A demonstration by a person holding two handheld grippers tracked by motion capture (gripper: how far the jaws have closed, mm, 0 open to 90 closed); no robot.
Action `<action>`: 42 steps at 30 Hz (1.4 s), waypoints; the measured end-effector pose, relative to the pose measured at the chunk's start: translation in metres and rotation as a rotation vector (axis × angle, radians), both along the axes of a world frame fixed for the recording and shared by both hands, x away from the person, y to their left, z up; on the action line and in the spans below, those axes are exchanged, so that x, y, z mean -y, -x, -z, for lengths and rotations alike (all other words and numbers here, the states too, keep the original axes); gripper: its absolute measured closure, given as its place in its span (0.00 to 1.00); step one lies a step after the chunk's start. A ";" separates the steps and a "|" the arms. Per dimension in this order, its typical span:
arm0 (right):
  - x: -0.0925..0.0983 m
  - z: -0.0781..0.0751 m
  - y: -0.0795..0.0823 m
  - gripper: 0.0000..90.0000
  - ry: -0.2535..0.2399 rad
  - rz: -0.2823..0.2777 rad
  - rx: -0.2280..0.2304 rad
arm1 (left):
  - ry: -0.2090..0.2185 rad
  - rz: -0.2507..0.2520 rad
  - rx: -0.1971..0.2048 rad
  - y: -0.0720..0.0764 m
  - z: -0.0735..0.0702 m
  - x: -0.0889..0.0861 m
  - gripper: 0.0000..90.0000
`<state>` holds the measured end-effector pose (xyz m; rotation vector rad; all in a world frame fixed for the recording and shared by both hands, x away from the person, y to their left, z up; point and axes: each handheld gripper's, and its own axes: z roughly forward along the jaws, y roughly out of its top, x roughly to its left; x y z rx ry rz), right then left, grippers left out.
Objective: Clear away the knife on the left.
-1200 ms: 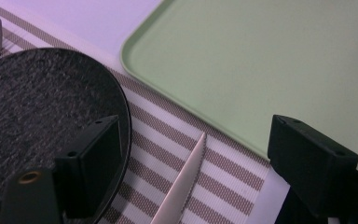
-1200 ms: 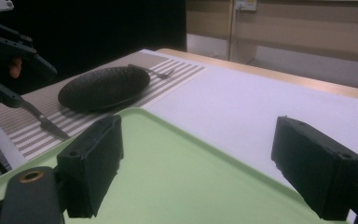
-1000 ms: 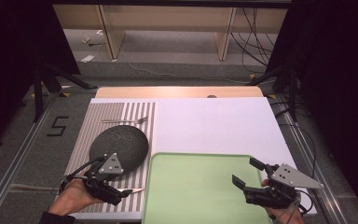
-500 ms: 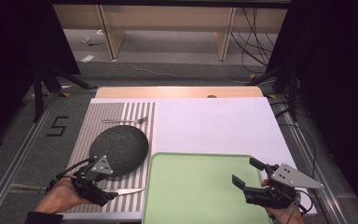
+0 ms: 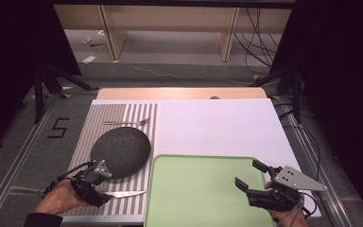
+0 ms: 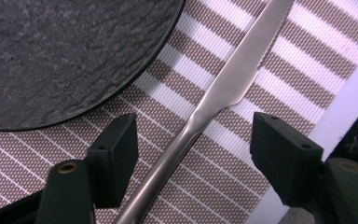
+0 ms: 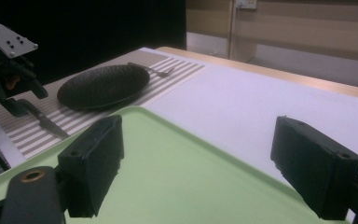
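A steel knife (image 6: 242,70) lies on the striped placemat (image 5: 123,113) just in front of a dark round plate (image 5: 120,145). My left gripper (image 5: 101,189) is low over the knife's handle end. In the left gripper view this gripper (image 6: 193,135) is open, and the handle runs between the jaws without touching them. A fork (image 5: 127,122) lies behind the plate. My right gripper (image 5: 248,173) hovers open over the near right part of the green tray (image 5: 194,189). Nothing is between its jaws in the right gripper view (image 7: 196,144).
A white mat (image 5: 217,125) covers the table to the right of the placemat. The tray overlaps its near part. The table's wooden far edge (image 5: 179,93) shows behind it. Metal rails (image 5: 14,165) run along both sides. The plate (image 7: 103,85) and knife (image 7: 46,121) lie left of the tray.
My left gripper has slid left along the knife toward its handle, so more of the blade shows. The right gripper has stayed put.
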<state>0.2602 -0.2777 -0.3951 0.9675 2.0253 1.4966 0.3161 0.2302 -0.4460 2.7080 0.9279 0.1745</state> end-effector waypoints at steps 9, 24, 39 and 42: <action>0.000 0.000 0.000 0.20 0.002 -0.003 -0.002 | -0.049 0.012 -0.026 -0.005 0.010 0.001 0.48; -0.001 0.001 0.000 0.21 0.006 -0.006 -0.003 | -0.065 -0.040 -0.105 -0.012 0.015 0.001 0.65; -0.002 0.001 0.000 0.21 0.010 -0.004 -0.004 | -0.097 0.036 -0.124 -0.010 0.014 0.004 0.82; -0.001 0.001 -0.001 0.21 0.011 -0.003 0.000 | -0.097 0.067 -0.123 -0.009 0.014 0.005 0.87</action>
